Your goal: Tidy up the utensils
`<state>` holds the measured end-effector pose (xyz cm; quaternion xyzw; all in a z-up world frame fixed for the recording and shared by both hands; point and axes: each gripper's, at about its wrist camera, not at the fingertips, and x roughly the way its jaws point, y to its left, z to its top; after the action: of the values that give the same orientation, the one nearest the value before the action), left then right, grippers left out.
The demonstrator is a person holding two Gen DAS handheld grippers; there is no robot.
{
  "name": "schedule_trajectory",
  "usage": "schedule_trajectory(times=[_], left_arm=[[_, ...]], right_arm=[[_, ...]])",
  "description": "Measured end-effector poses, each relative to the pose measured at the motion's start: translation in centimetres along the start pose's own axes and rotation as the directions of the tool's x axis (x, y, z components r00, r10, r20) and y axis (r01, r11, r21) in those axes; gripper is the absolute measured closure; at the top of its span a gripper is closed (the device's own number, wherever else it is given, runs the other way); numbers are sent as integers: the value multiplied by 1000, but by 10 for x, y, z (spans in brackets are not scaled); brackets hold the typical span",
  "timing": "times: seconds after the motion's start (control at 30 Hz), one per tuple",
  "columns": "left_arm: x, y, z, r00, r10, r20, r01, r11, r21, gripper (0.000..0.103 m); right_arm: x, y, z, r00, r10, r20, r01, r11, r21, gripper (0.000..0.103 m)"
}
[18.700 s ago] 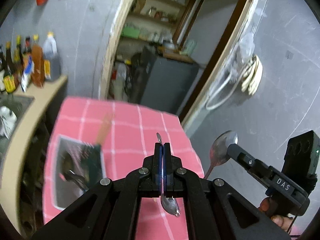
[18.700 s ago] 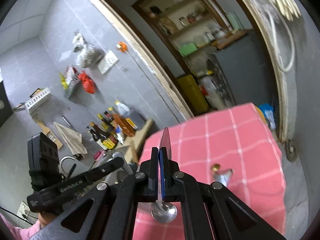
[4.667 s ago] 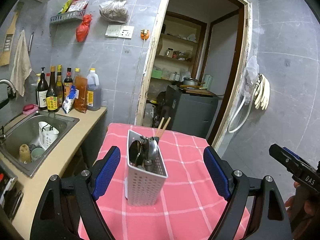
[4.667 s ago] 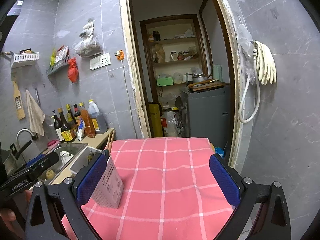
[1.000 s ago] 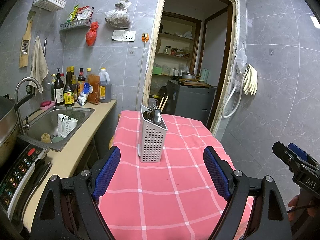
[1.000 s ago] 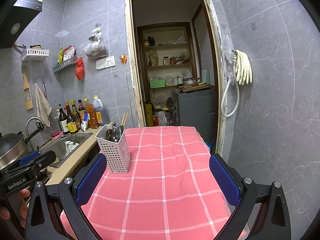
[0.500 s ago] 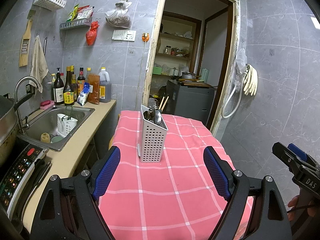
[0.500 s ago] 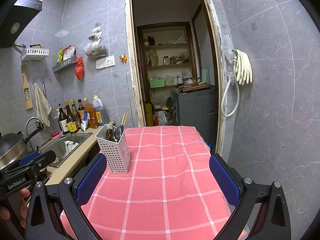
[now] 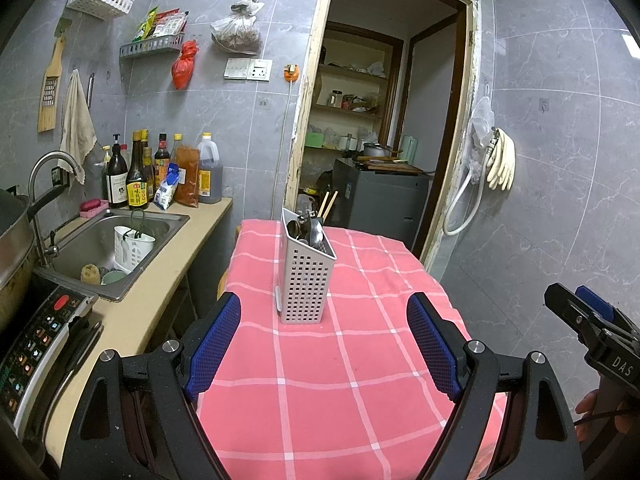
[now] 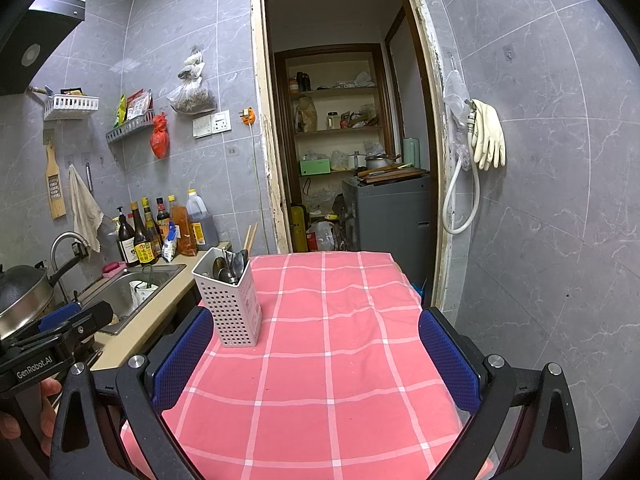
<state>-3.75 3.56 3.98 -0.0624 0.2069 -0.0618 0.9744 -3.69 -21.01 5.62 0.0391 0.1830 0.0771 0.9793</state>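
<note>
Now both tools are spread wide with nothing between their blue pads. The left gripper [image 9: 322, 346] hangs over the near part of the table [image 9: 360, 400], which wears a pink checked cloth, and its two fingers [image 9: 216, 344] frame the white perforated utensil holder [image 9: 306, 280] from well short of it. The right gripper [image 10: 316, 354] is likewise released and empty, held above the near edge of the same table.

The utensil holder stands upright on the cloth close to the table's left edge, towards the far end, apart from both tools. Several metal spoons [image 10: 232, 266] sit in it with bowls up, and a pair of wooden chopsticks [image 10: 250, 236] leans out of its far side. Nothing else lies on the cloth.

Left of the table runs a beige counter [image 9: 160, 280] with a steel sink [image 9: 104, 248] and a row of sauce bottles [image 9: 160, 172] against the tiled wall. Part of a hand [image 10: 44, 396] shows under the left tool's handle in the right wrist view.
</note>
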Motion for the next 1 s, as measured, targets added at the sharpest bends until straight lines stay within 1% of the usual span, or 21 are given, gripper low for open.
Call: schedule_trajectory(times=[0.43, 0.57, 0.8, 1.0], left_arm=[[0, -3, -1, 1000, 2, 0, -2, 1000, 0, 22], [2, -2, -1, 1000, -8, -14, 7, 1000, -7, 22], [3, 2, -3, 1000, -4, -12, 3, 1000, -27, 22], [3, 1, -4, 1000, -6, -11, 6, 1000, -24, 22]], right_arm=[[0, 0, 1, 1000, 0, -2, 0, 1000, 0, 0], [0, 0, 1, 1000, 1, -2, -1, 1000, 0, 0], [0, 0, 1, 1000, 0, -1, 0, 1000, -1, 0], [0, -1, 2, 1000, 0, -2, 0, 1000, -1, 0]])
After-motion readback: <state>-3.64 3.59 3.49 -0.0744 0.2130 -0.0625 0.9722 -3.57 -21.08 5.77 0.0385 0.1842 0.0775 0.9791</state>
